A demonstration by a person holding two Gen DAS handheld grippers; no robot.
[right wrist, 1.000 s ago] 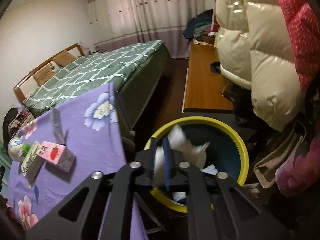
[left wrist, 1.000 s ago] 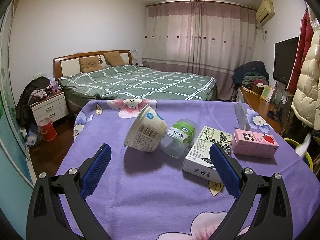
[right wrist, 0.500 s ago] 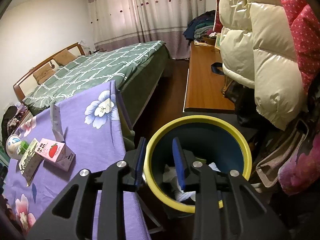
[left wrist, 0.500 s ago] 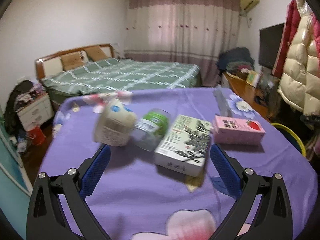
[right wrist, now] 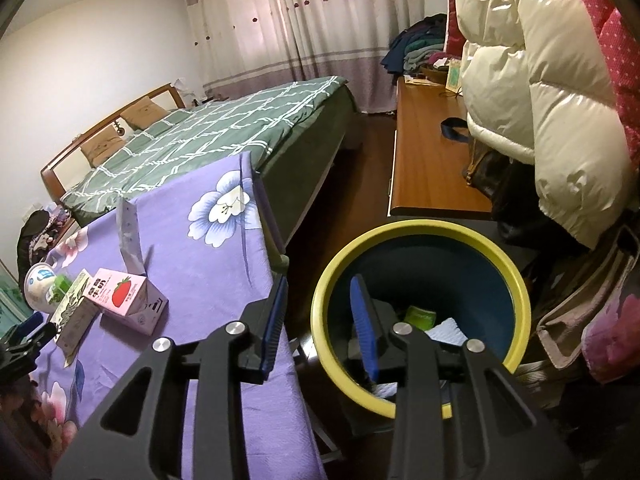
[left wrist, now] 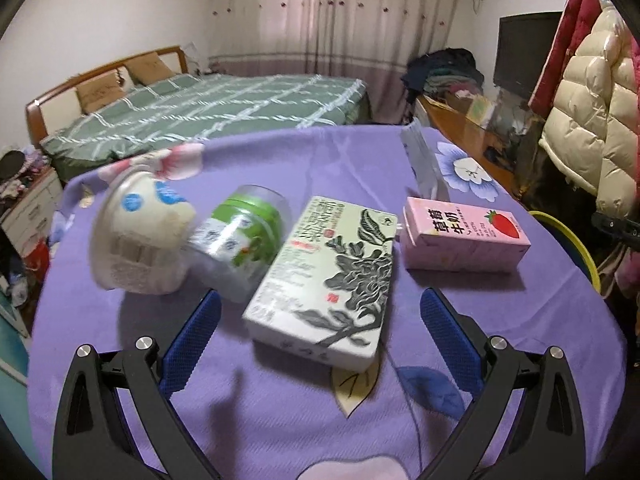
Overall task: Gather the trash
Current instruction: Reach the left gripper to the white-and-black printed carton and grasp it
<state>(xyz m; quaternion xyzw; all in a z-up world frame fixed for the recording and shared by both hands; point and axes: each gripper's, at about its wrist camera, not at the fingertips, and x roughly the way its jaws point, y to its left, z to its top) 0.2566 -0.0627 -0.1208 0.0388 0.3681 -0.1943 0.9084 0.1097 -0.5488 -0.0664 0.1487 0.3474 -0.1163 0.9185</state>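
Left wrist view: the left gripper (left wrist: 320, 320) hangs low over the table (left wrist: 280, 420) covered in a purple flowered cloth, its blue-padded jaws spread wide and holding nothing. Between and just beyond the fingertips lies the green tea box (left wrist: 326, 276), flat on the cloth, with its near end reaching in between the pads without visibly touching either. To the left of the box a clear jar with a green label (left wrist: 240, 244) lies on its side, and a white paper cup (left wrist: 138, 236) lies tipped against it. To the right of the box, apart from it, rests the pink strawberry milk carton (left wrist: 464, 238), and a silvery foil pouch (left wrist: 422, 168) stands beyond it. Right wrist view shows the right gripper (right wrist: 318, 320) off the table edge, above the near rim of the yellow-rimmed bin (right wrist: 516, 280), its jaws parted with nothing between them. White paper scraps (right wrist: 448, 328) and a green wrapper (right wrist: 420, 316) lie at the bottom of the bin. The milk carton (right wrist: 128, 296) sits well to the left of this gripper.
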